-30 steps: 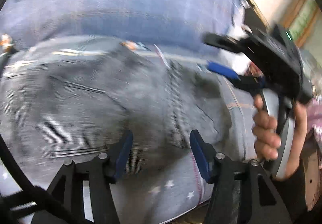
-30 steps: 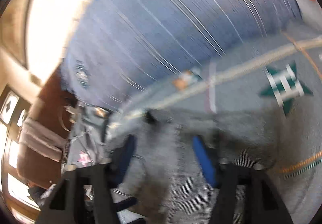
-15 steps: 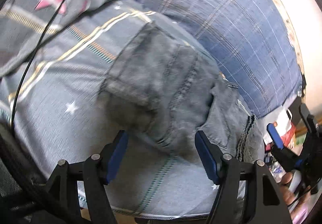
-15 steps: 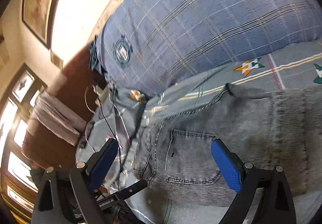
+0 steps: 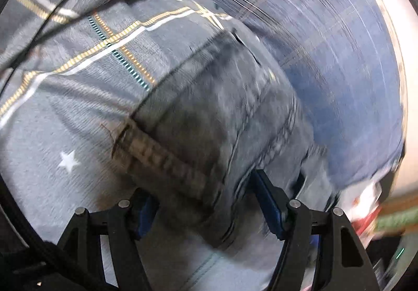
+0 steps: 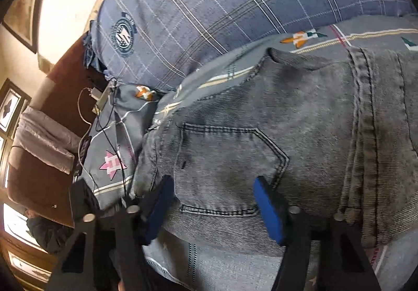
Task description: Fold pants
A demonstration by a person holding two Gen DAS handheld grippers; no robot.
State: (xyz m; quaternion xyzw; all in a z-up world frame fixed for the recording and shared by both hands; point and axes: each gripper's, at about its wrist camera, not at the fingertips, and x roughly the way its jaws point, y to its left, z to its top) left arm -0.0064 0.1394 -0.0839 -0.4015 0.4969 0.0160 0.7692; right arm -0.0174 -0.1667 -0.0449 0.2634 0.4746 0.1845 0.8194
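Left wrist view, blurred by motion: the left gripper (image 5: pixel 203 207) is hovering low over the jeans (image 5: pixel 222 118), its blue pads spread wide on either side of a folded edge and gripping nothing; the jeans are lying in a compact bundle on the grey sheet (image 5: pixel 60 134), with a blue plaid pillow (image 5: pixel 339 55) just behind.

Right wrist view, sharp: the right gripper (image 6: pixel 214 202) is also sitting wide apart and empty, its pads straddling the back pocket (image 6: pixel 230 157); a black cable (image 6: pixel 109 139) is trailing across the sheet beside the jeans.

Risk, as a judgement — closing here could pinch only the top layer, or catch the sheet too, and drag the fold askew.

Against half a second ago, both grippers are sitting closer over the denim; the left view is now blurrier and no longer showing the other gripper.
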